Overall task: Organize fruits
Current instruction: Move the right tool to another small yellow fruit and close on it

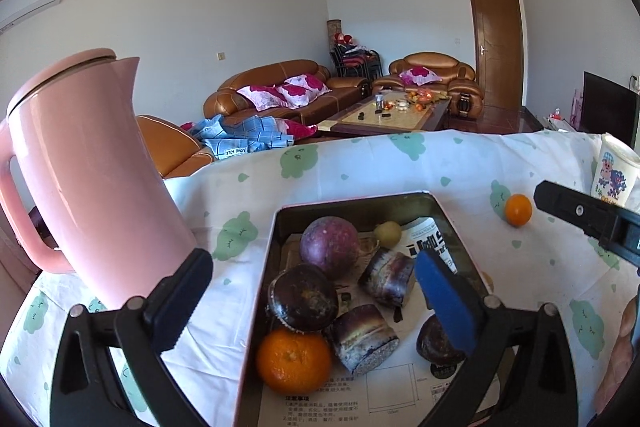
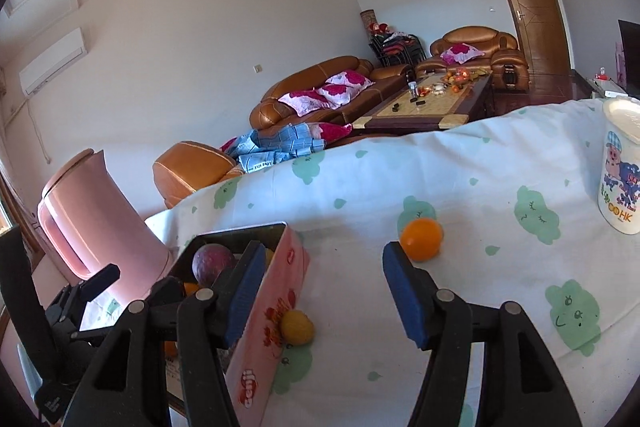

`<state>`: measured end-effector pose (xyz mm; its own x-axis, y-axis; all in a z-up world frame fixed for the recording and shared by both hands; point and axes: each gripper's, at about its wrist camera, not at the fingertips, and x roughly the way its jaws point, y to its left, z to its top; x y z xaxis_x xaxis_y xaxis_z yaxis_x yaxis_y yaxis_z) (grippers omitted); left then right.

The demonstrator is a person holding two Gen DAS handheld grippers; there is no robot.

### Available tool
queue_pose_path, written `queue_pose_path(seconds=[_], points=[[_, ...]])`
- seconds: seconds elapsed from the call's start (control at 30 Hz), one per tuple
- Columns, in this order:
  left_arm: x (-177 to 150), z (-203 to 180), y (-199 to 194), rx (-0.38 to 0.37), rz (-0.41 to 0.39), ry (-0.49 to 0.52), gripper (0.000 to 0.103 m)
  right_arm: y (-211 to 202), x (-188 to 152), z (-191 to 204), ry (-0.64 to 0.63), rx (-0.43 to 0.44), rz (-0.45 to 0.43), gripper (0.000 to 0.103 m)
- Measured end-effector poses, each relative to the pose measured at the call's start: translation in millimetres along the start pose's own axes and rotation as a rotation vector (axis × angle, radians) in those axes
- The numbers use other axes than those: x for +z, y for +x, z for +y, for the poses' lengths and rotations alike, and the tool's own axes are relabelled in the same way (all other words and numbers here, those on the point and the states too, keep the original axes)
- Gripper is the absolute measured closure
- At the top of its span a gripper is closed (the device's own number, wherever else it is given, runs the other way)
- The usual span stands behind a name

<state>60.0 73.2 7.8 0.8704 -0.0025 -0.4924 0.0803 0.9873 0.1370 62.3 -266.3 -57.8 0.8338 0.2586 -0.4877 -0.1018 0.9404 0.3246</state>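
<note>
Kettle (image 1: 88, 163): pink, lidded, upright, touching the left finger's outer side.
Cup (image 2: 620, 167): printed paper, far right beyond the fingers.
Cloth (image 2: 480, 187): white with green clouds, under the fingers.
Sofa (image 1: 280, 91): brown, far ahead.

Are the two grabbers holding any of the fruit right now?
No, nothing is held. The left gripper is wide open above the fruit in the box, and the right gripper is open over bare cloth.
</note>
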Motion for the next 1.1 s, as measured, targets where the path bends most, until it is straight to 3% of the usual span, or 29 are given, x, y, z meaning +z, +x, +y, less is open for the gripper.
queue_pose_path(seconds=[0.07, 0.27, 0.4, 0.53, 0.8, 0.97, 1.1], points=[[-2, -3, -2, 0.015, 0.001, 0.019, 0.0, 2, -5, -3, -0.029, 0.003, 0.04, 0.052], [-3, 2, -5, 0.019, 0.011, -0.007, 0.0, 6, -21, -5, -0.113, 0.031, 0.148, 0.063], [-1, 13, -8, 0.014, 0.001, -0.058, 0.0, 1, -21, -9, -0.102, 0.054, 0.145, 0.063], [-3, 14, -8, 0.0, 0.018, -0.084, 0.0, 11, -27, -4, -0.118, 0.073, 0.198, 0.063], [-7, -15, -14, -0.031, 0.037, -0.02, 0.0, 25, -30, 5, -0.141, 0.075, 0.251, 0.063], [-7, -20, -13, 0.038, 0.027, 0.023, 0.0, 35, -31, 16, -0.19, 0.058, 0.286, 0.063], [-4, -10, -13, 0.039, 0.027, -0.007, 0.0, 53, -35, 17, -0.207, 0.062, 0.376, 0.065]])
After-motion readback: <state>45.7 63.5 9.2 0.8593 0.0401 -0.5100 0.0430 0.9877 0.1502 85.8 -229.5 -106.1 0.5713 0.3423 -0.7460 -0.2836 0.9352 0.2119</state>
